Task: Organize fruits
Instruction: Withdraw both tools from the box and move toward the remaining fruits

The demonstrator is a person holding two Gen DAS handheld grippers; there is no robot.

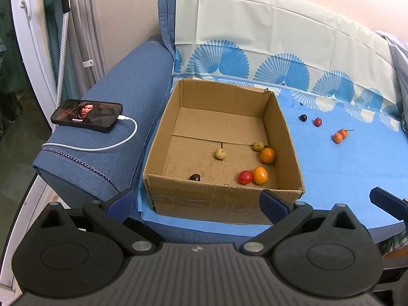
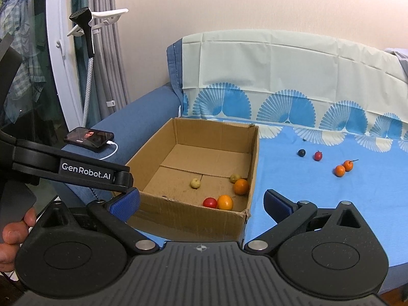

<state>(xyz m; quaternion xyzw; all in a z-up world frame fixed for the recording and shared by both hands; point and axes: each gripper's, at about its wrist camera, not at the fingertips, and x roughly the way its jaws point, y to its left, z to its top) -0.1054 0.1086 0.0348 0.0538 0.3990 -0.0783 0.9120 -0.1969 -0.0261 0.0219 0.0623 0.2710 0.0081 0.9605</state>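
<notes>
My left hand-held gripper (image 1: 197,201) hangs just in front of the cardboard box (image 1: 221,196), its blue-padded fingers spread wide and pinching nothing; my right hand-held gripper (image 2: 201,204) sits beside it at the box's near right corner, also spread and empty; its blue fingertip shows at the right edge of the left wrist view.

The box stands open on the blue cloth (image 1: 344,168) that covers the sofa seat, close against the armrest (image 1: 122,107); inside it lie six fruits: a dark fruit (image 1: 194,177) against the near wall, a red fruit (image 1: 245,177) touching an orange fruit (image 1: 260,175) near the right front, a second orange one (image 1: 267,155) further back by the right wall with a yellow-green fruit (image 1: 257,145) just behind it, and another yellow-green fruit (image 1: 220,154) alone in the middle of the floor.

Outside the box, well to its right on the cloth, rest four more: a dark round fruit (image 1: 303,117) near a small red one (image 1: 317,121), and a pair of small orange fruits (image 1: 340,135) touching each other.

A phone (image 1: 86,116) with its screen lit lies on the armrest, a white cable (image 1: 119,145) plugged into it; in the right wrist view my hand (image 2: 15,237) grips the left tool's handle.
</notes>
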